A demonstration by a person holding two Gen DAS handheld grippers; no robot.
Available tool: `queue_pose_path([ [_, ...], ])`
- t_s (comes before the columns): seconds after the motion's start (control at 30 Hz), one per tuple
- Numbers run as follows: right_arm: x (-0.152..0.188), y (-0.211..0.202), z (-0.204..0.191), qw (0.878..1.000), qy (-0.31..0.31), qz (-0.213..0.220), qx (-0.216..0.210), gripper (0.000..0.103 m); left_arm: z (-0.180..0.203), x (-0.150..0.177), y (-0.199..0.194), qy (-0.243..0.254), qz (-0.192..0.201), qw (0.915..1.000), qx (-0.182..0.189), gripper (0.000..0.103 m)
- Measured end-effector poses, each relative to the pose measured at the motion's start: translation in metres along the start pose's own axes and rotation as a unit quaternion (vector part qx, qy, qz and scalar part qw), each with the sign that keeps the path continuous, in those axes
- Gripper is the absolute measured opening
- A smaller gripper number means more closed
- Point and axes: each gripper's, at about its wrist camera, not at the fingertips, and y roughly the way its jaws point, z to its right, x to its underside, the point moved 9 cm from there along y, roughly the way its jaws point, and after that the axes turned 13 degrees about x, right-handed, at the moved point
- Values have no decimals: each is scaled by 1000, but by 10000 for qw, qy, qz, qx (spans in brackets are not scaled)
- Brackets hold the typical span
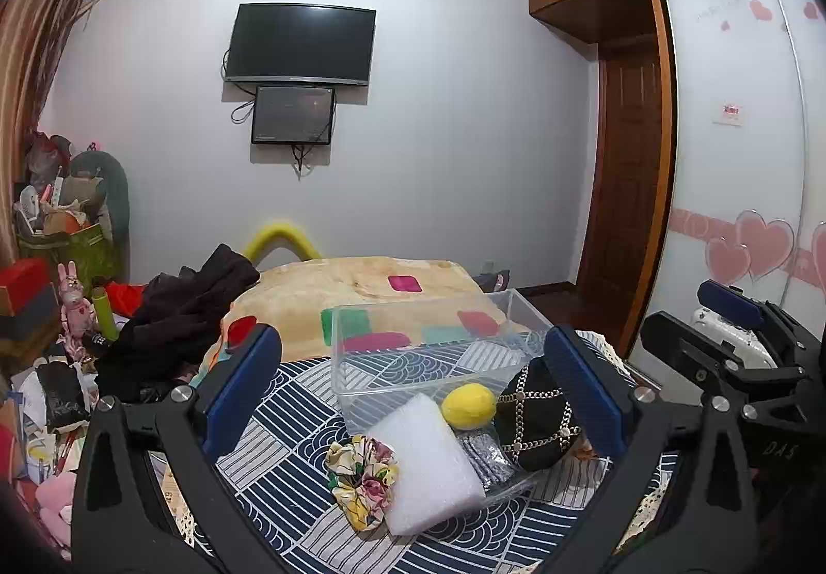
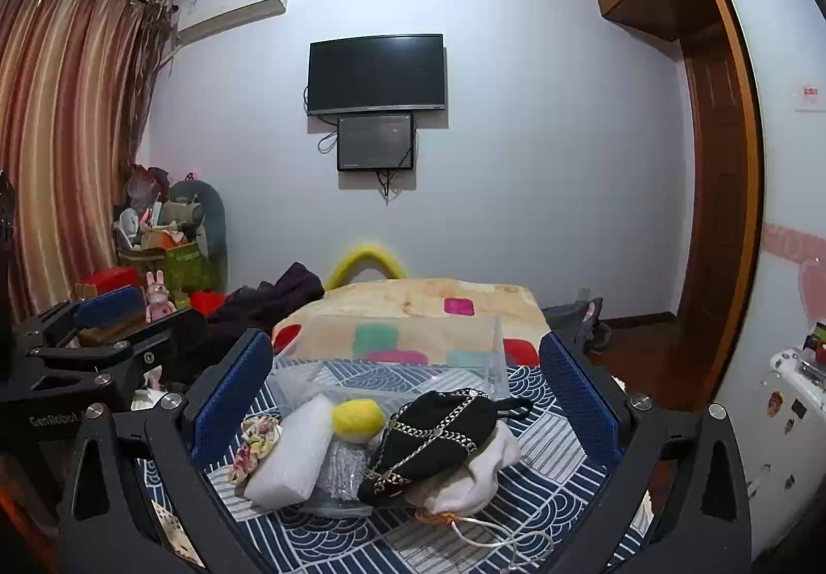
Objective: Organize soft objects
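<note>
Soft objects lie in a heap on a blue and white patterned cloth [image 1: 289, 424]: a floral scrunchie [image 1: 361, 481], a white foam pad [image 1: 428, 465], a yellow plush lemon [image 1: 469, 405], a silver glitter pouch [image 1: 485, 458] and a black chain-trimmed bag [image 1: 537, 419]. In the right wrist view they show too: scrunchie [image 2: 255, 445], foam pad [image 2: 294, 455], lemon [image 2: 357, 419], black bag [image 2: 433, 440], plus a white drawstring pouch [image 2: 480, 476]. A clear plastic box [image 1: 428, 347] stands behind them. My left gripper [image 1: 413, 383] and right gripper [image 2: 408, 398] are both open and empty, held above the heap.
A blanket with coloured patches [image 1: 371, 285] covers the bed behind the box. Dark clothes [image 1: 180, 311] lie at the left. Clutter fills the left corner [image 1: 57, 233]. A wardrobe [image 1: 733, 150] and a wooden door [image 1: 624, 161] stand at the right. The right gripper shows at the left view's right edge [image 1: 733, 341].
</note>
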Motion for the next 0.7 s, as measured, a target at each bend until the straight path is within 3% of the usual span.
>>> queue_pose_path([
  [0.7,-2,-3,3,9999,89,42,-35,103,5,1,1,52,-33,10000,58,103],
])
